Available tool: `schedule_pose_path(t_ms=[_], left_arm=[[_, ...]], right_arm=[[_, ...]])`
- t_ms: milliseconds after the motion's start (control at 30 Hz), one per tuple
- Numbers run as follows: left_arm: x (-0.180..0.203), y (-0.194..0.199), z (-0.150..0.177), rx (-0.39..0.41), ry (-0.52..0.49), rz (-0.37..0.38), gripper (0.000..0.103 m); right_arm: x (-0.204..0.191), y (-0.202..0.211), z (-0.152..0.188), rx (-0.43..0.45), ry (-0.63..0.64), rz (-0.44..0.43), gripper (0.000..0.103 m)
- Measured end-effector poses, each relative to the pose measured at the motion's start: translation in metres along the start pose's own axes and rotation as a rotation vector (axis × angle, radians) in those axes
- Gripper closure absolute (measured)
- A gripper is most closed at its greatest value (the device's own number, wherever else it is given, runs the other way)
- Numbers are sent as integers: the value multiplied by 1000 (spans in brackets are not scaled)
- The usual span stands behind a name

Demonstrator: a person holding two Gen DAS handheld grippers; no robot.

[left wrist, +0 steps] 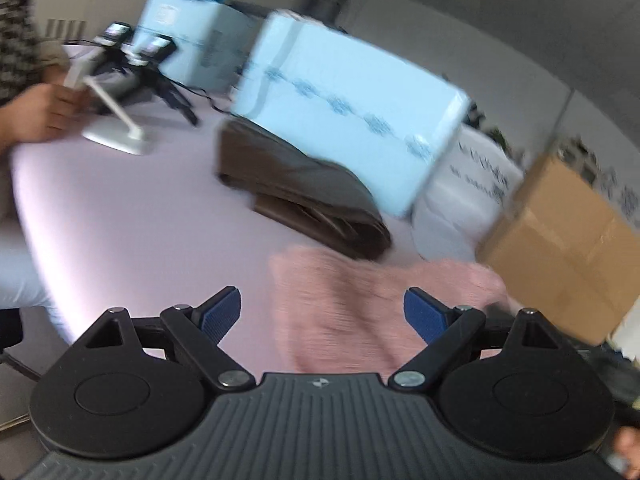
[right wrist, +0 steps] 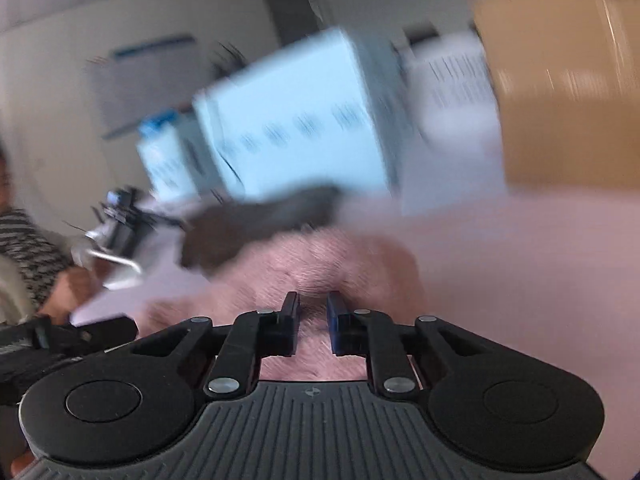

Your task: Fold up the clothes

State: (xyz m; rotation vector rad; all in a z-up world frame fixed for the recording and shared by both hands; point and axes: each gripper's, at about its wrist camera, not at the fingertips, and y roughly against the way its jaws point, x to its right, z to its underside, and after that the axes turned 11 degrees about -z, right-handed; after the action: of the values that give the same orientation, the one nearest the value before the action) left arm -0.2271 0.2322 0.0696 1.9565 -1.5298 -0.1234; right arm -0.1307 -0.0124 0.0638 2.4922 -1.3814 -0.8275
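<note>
A pink fuzzy garment (left wrist: 360, 304) lies on the pale lilac table (left wrist: 140, 220), just beyond my left gripper (left wrist: 322, 312), which is open wide and empty above its near edge. In the right wrist view my right gripper (right wrist: 313, 312) has its jaws nearly together on a fold of the pink garment (right wrist: 320, 264), which bunches up between and beyond the fingertips. A folded dark brown garment (left wrist: 304, 192) lies farther back; it also shows in the right wrist view (right wrist: 248, 228). Both views are motion-blurred.
Light blue boxes (left wrist: 348, 108) stand behind the brown garment, a white sack (left wrist: 464, 196) and a cardboard box (left wrist: 568, 248) to the right. A person's hand (left wrist: 36, 112) holds a white stand (left wrist: 116, 124) with cameras at the far left.
</note>
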Motion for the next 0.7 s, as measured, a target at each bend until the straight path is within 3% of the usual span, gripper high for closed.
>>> schedule_pose_path(t_ms=[100, 200, 300, 333, 367, 400, 433, 500, 567, 633, 700], left_arm=[[17, -37, 12, -98, -14, -108, 14], [18, -51, 23, -1, -69, -138, 9], [14, -53, 20, -9, -79, -122, 9], [10, -52, 16, -23, -60, -101, 9], [4, -49, 12, -34, -35, -72, 10], [-1, -47, 9, -41, -11, -47, 11], [-11, -42, 5, -42, 29, -14, 11], [-34, -31, -6, -24, 128, 26, 11], [-53, -20, -17, 3, 190, -4, 11], [-63, -17, -24, -10, 173, 10, 10], [-67, -21, -26, -72, 127, 54, 10]], right_arm=[[-1, -13, 11, -12, 16, 27, 92], [-6, -18, 23, 2, 59, 51, 92], [-4, -3, 29, 81, 18, 24, 89], [-1, 2, 28, 109, -5, 10, 82], [9, 25, 27, 230, -96, -61, 54], [13, 43, 25, 316, -149, -105, 34], [14, 48, 24, 345, -162, -114, 9], [14, 66, 22, 441, -177, -92, 8], [18, 68, 19, 451, -177, -37, 8], [32, 59, 17, 401, -236, 15, 8], [52, 46, 19, 325, -338, 26, 8]])
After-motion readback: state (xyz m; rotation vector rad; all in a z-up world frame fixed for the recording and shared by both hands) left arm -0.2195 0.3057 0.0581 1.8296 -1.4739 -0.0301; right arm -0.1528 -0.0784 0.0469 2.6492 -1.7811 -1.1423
